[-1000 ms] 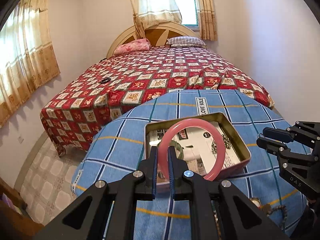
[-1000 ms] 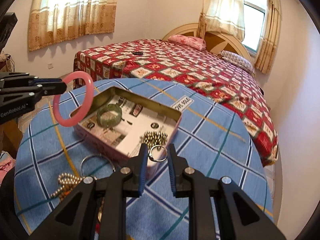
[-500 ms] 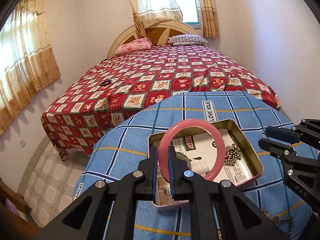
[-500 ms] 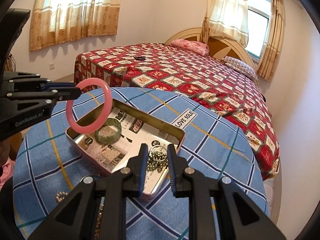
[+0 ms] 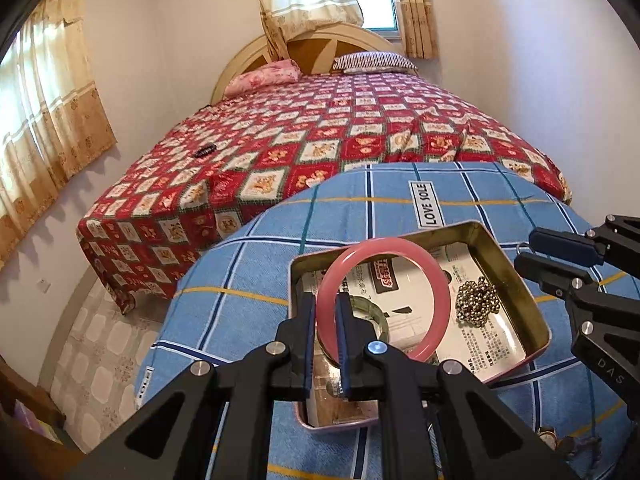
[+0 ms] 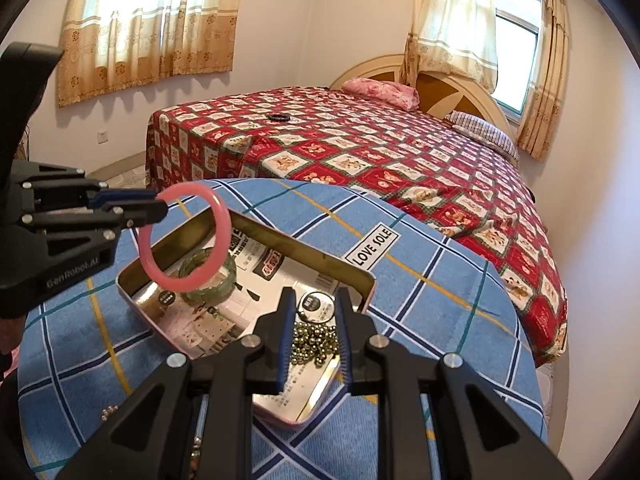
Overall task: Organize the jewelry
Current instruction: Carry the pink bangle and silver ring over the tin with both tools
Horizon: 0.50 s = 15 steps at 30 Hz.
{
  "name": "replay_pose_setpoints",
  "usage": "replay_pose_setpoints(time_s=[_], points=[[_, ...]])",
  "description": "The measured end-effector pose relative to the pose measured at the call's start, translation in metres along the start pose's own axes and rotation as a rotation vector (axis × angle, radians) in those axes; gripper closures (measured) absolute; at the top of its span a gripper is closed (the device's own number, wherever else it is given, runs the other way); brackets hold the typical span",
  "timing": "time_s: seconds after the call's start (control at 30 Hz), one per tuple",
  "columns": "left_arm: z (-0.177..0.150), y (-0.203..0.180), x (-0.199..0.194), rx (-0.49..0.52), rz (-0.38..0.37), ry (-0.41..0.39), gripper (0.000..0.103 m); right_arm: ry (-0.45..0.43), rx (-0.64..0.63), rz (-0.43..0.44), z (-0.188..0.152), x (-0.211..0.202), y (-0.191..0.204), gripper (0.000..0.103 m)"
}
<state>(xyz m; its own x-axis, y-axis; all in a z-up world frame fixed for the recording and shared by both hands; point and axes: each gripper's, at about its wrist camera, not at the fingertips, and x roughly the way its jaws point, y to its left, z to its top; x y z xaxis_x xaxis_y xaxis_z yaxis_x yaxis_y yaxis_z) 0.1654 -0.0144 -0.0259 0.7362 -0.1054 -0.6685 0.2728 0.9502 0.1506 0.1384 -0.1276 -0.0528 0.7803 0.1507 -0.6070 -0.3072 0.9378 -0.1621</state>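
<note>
My left gripper (image 5: 325, 308) is shut on the rim of a pink bangle (image 5: 384, 245), which stands upright over the left end of an open tin box (image 5: 538, 320). The right wrist view shows that gripper (image 6: 160, 208) holding the bangle (image 6: 222, 222) just above a green bangle (image 6: 232, 270) lying in the tin (image 6: 312, 252). My right gripper (image 6: 316, 314) is shut on a thin silver ring (image 6: 316, 293) above a heap of gold beads (image 6: 314, 344) in the tin. It (image 5: 524, 248) enters the left wrist view from the right.
The tin sits on a round table under a blue plaid cloth (image 5: 248, 280) with a "LOVE SOLE" label (image 6: 372, 250). Loose pieces lie on the cloth near me (image 5: 548, 438) (image 6: 106, 414). A bed with a red patterned cover (image 5: 320, 140) stands close behind the table.
Both grippers have moved forward over the tin. The pink bangle now hangs above the green bangle, and the silver ring has come over the gold beads. Neither grip has changed.
</note>
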Motion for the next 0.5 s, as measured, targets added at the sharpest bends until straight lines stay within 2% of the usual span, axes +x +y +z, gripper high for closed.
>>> replay_pose_setpoints(time_s=[0.5], points=[[-0.009, -0.004, 0.025, 0.026, 0.015, 0.054, 0.094, 0.059, -0.002, 0.024, -0.011, 0.027, 0.001, 0.082]])
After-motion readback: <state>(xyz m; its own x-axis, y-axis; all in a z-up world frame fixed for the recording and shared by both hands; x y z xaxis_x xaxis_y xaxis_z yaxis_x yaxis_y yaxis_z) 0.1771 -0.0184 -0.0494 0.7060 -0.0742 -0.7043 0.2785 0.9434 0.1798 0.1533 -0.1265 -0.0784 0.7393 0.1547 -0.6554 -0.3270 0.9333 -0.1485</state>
